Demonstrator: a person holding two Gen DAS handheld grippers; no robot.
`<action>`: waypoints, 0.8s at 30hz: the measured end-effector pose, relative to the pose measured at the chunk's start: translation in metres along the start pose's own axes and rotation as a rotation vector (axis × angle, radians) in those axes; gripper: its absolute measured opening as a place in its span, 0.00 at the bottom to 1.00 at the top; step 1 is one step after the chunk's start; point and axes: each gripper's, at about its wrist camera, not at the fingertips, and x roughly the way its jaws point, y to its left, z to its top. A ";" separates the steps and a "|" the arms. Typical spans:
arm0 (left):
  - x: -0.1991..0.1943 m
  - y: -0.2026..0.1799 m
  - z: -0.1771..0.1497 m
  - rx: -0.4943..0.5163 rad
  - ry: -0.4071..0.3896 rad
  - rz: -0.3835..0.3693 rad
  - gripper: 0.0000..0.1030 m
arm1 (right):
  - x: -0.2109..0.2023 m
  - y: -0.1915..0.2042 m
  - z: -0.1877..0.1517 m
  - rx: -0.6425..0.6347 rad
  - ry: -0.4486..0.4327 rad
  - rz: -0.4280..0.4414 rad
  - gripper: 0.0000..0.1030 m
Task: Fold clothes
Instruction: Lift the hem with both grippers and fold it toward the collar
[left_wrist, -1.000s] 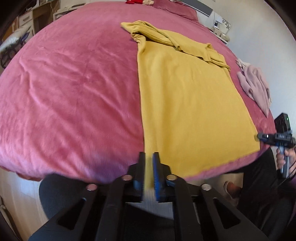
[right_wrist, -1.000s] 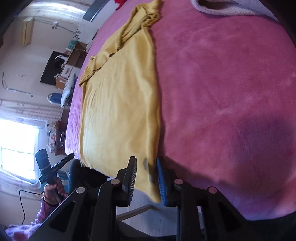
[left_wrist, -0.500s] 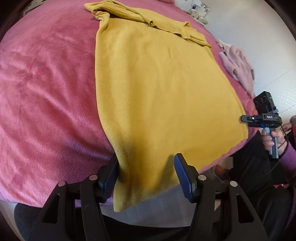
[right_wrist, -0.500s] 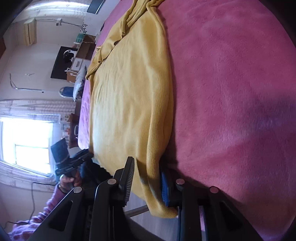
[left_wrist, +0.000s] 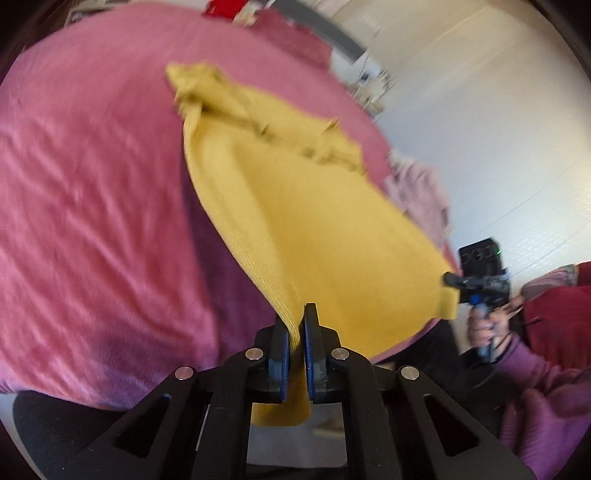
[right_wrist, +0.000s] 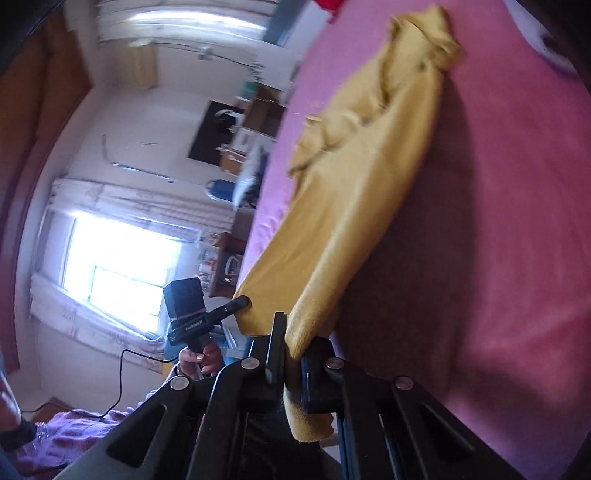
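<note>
1. Because each near hem corner of the mustard-yellow knitted sweater (left_wrist: 325, 236) is pinched, the left claw (left_wrist: 295, 332) has just closed and is clamped on one corner, with a short tail of cloth hanging below its blue pads.
2. The right claw (right_wrist: 293, 343) has likewise just closed and is clamped on the other near corner; in the left wrist view it shows at the garment's far hem corner (left_wrist: 452, 279), held by the person's hand (left_wrist: 487, 328).
3. Between the two claws the hem hangs off the near edge of the bed, raised above the fuzzy pink plush bedspread (left_wrist: 92, 206), which carries a shadow under the lifted cloth.
4. The knit looks soft, limp and light: it sags into a trough between the grips and would likely stretch if pulled hard. It seems not slippery, so a pinch at the ribbed edge should hold. The corners are the sensible hold, as they keep the hem taut.
5. Farther off, the body slopes down to the bedspread, where the bunched sleeves and collar rest.
6. Beyond and to the right lies a crumpled pale pink garment (left_wrist: 417, 188), apart from the sweater.
</note>
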 end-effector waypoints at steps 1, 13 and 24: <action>-0.008 -0.002 0.001 -0.004 -0.023 -0.013 0.07 | -0.003 0.006 0.001 -0.020 -0.013 0.018 0.05; -0.047 -0.007 -0.046 -0.121 -0.074 -0.144 0.07 | -0.041 0.053 -0.059 -0.185 -0.003 0.144 0.05; -0.028 0.013 -0.126 -0.405 -0.027 -0.212 0.07 | -0.059 -0.032 -0.130 0.278 -0.096 0.148 0.05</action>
